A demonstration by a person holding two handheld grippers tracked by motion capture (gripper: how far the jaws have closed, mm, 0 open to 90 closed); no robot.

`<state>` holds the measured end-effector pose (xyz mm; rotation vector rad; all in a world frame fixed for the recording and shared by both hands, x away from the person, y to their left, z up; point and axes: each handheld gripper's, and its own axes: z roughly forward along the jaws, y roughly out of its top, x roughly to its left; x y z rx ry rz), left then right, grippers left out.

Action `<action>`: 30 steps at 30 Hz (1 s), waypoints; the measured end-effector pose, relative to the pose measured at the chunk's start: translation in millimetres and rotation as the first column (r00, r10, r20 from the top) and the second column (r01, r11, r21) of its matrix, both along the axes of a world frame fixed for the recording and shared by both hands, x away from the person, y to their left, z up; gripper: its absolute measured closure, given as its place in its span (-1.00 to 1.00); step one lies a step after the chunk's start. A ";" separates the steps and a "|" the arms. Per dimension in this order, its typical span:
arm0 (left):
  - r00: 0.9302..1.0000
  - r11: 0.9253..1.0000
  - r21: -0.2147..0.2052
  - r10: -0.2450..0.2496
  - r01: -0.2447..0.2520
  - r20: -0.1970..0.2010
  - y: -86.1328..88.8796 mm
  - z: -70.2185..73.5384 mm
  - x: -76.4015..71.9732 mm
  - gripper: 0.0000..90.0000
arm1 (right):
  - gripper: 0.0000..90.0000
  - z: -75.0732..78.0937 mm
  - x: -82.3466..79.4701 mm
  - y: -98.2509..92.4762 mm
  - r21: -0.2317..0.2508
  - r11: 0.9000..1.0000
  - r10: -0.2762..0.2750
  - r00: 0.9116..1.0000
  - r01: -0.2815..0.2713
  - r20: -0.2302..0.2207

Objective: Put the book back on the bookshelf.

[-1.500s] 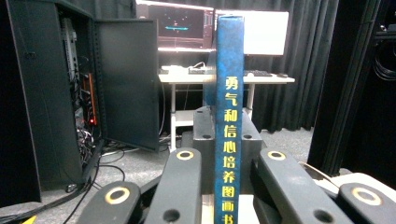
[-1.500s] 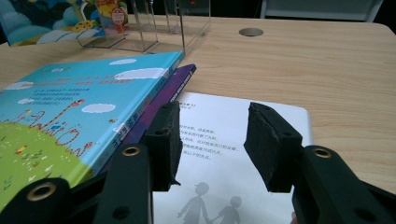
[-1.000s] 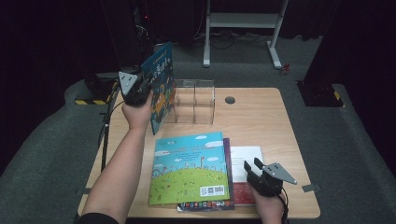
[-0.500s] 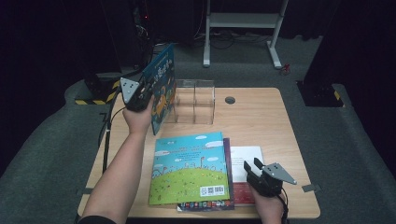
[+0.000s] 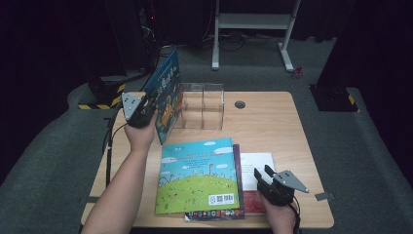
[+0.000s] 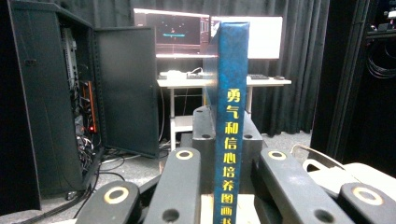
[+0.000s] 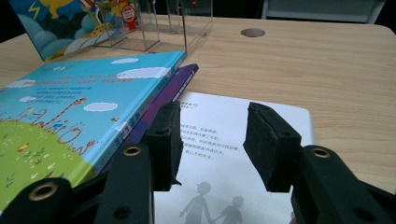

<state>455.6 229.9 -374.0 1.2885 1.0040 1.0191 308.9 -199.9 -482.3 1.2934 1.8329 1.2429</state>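
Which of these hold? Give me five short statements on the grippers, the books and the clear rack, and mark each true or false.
1. The left gripper is shut on the blue book, held upright. True.
2. The right gripper grips the white book. False: its jaws stand open above that book, with nothing between them.
3. The clear rack already holds several books. False: its slots look empty.
4. The meadow-cover book lies flat on top of a purple book. True.
5. The round hole in the table is covered by a book. False: it lies bare, right of the rack.
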 end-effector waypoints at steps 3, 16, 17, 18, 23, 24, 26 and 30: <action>1.000 1.000 -0.006 0.003 -0.003 -0.009 2.1 -1.7 -3.2 0.84 | 0.23 0.0 -0.1 0.2 -0.002 1.000 0.002 1.000 -0.002 0.001; 0.998 0.998 -0.050 0.033 -0.036 -0.058 13.8 -3.9 -13.2 0.83 | 0.23 0.0 0.0 1.0 -0.005 1.000 0.002 1.000 -0.002 0.000; 0.998 0.998 -0.055 0.037 -0.040 -0.060 15.6 -4.2 -13.6 0.83 | 0.23 0.0 -0.1 1.0 -0.005 1.000 0.002 1.000 -0.002 0.000; 0.997 0.997 -0.062 0.041 -0.045 -0.064 17.5 -4.6 -14.0 0.83 | 0.23 -0.1 0.0 1.2 -0.005 1.000 0.003 1.000 -0.003 0.001; 0.995 0.994 -0.089 0.055 -0.062 -0.081 26.0 -5.9 -15.5 0.83 | 0.23 -0.1 0.1 1.4 -0.006 1.000 0.002 1.000 -0.002 -0.001; 0.995 0.994 -0.087 0.057 -0.064 -0.082 27.1 -5.7 -15.5 0.83 | 0.23 -0.1 0.0 1.4 -0.007 1.000 0.003 1.000 -0.003 -0.002; 0.995 0.994 -0.086 0.054 -0.061 -0.084 28.2 -5.7 -15.5 0.82 | 0.23 -0.1 0.1 1.6 -0.007 1.000 0.002 1.000 -0.002 -0.005; 0.996 0.996 -0.076 0.046 -0.052 -0.076 26.9 -7.1 -15.2 0.82 | 0.23 -0.2 0.2 1.4 -0.007 1.000 0.003 1.000 -0.003 -0.002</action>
